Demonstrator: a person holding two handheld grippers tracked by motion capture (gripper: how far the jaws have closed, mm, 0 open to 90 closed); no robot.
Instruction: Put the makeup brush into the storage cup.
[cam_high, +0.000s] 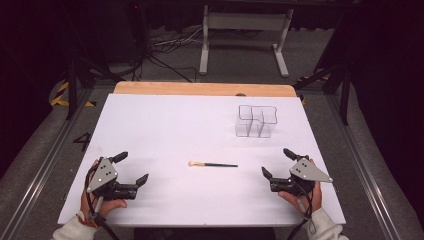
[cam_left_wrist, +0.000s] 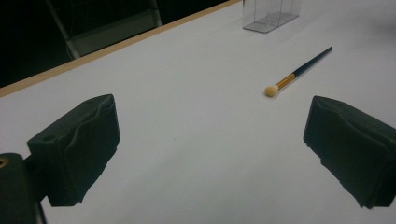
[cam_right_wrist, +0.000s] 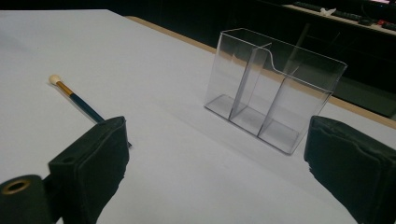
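A thin makeup brush with a dark handle, gold ferrule and pale round tip lies flat on the white table, tip pointing left. It also shows in the left gripper view as the brush and in the right gripper view as the brush. A clear plastic organizer with dividers stands upright toward the back right, seen close as the organizer. My left gripper rests open at the front left, nothing between its jaws. My right gripper stands open at the front right, also empty.
A wooden strip runs along the table's far edge. Beyond it are a white metal stand and cables on the floor. Metal rails flank the table on both sides.
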